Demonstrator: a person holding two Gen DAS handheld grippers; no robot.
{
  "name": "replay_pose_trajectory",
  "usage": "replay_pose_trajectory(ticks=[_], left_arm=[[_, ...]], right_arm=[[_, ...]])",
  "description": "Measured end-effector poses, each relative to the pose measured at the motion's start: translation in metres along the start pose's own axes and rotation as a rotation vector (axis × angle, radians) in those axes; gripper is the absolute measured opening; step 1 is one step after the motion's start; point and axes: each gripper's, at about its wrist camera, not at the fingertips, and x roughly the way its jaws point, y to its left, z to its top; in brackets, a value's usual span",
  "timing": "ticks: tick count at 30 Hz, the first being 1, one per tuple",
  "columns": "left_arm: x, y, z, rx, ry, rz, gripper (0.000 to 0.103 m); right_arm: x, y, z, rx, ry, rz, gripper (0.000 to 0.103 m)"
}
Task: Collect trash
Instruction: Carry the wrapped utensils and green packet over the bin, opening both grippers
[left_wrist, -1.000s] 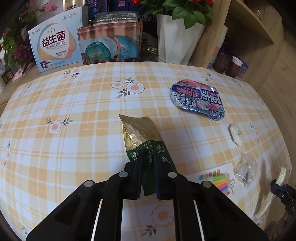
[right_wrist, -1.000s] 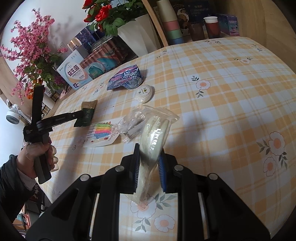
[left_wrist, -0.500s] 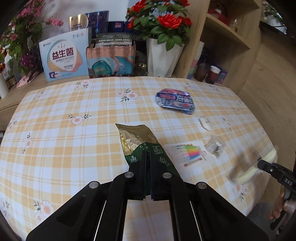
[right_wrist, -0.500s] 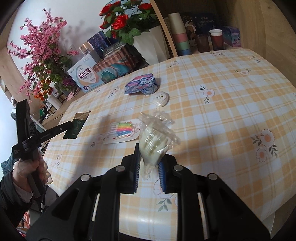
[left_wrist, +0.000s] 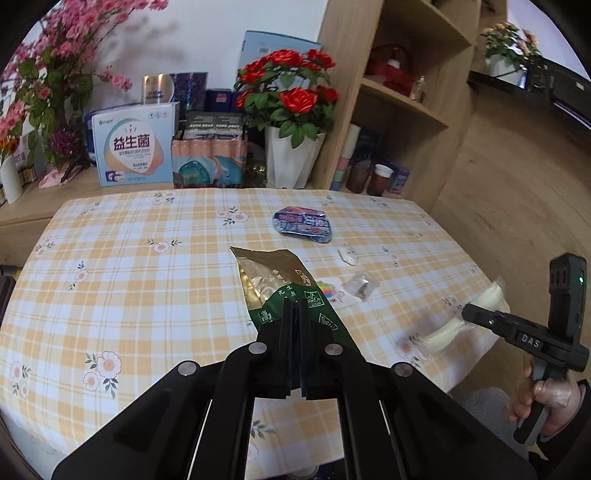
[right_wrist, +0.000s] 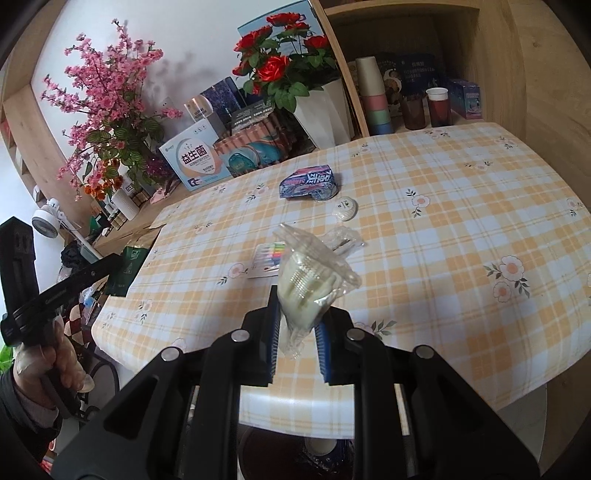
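Trash sticks straight out ahead of both jaws: left gripper (left_wrist: 294, 317) pinches the green packet (left_wrist: 279, 286), right gripper (right_wrist: 297, 325) squeezes the clear bag (right_wrist: 312, 275).

Left claw (left_wrist: 295, 306) clamped on green-gold packet (left_wrist: 275, 284) above checked tablecloth (left_wrist: 129, 266).
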Motion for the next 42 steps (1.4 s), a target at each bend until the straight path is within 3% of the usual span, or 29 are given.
replay_pose_trajectory(ticks=[8,12,24,42], left_arm=[[-0.048,-0.042,-0.027,0.055,-0.037,-0.056,0.003],[-0.063,-0.055,-0.043,0.026,-0.039,-0.086,0.003],[-0.091,-0.083,-0.09,0.012,-0.009,-0.096,0.003],[-0.067,-0.093,-0.143,-0.033,0.12,-0.111,0.003]], right_arm=[[-0.03,0.014,-0.017,-0.02,-0.01,0.006,0.02],[-0.04,0.015,-0.025,-0.011,-0.015,0.009,0.02],[-0.069,0.019,-0.037,0.01,-0.051,0.049,0.021],[-0.074,0.009,-0.051,0.04,-0.03,0.068,0.021]])
